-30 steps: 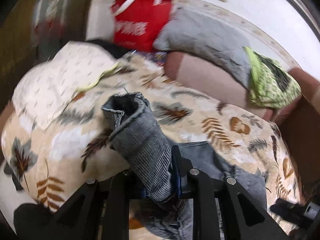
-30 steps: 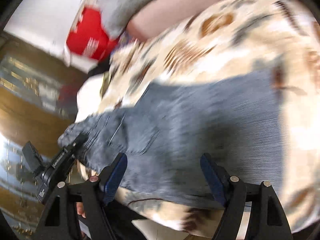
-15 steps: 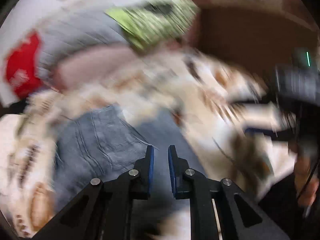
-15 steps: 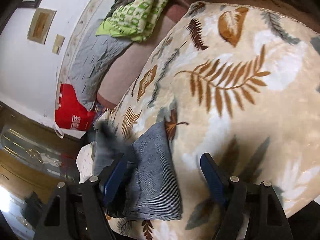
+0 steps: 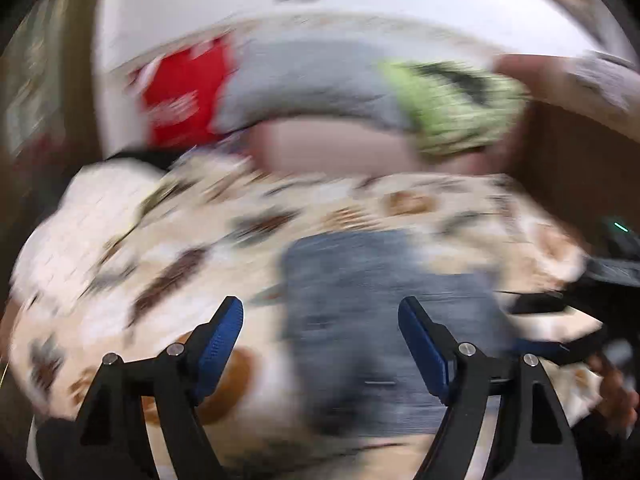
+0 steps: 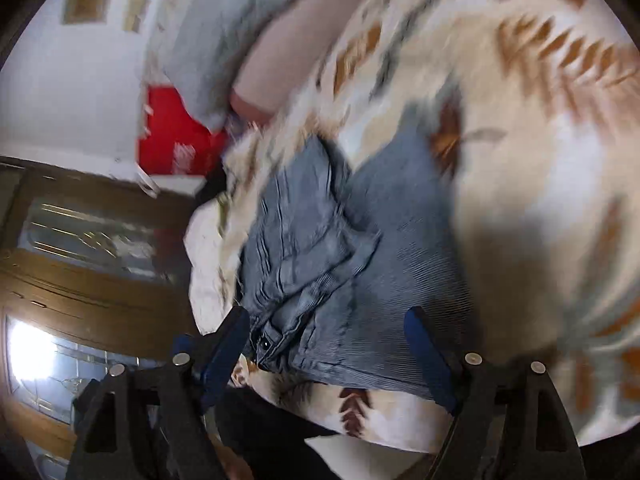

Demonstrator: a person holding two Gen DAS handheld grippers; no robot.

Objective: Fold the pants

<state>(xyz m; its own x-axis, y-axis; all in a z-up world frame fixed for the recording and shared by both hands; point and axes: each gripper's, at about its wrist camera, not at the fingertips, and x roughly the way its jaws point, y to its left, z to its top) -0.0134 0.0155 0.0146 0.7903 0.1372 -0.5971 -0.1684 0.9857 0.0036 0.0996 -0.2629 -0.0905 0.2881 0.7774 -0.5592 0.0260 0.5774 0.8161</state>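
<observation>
Presently: grey pants [image 6: 340, 264] folded on a leaf-print blanket [image 6: 520, 160], both claws clear of them.

Item lies in a compact fold with the waistband button at its near left corner, on the near part of the blanket (which covers a bed or sofa; which one cannot be told). Left claw [image 5: 320, 344] has its jaws opening wide, blue pads apart, above the near left edge of the pants [image 5: 380, 300], nothing pressed between them; that view is badly blurred. Right claw [image 6: 326, 354] stands wide over the near edge of the fold, pads not pressing the cloth. Beyond, far left: red bag [image 6: 172, 144], grey pillow [image 6: 208, 40]; a green patterned cloth [image 5: 452, 108] lies far right.
</observation>
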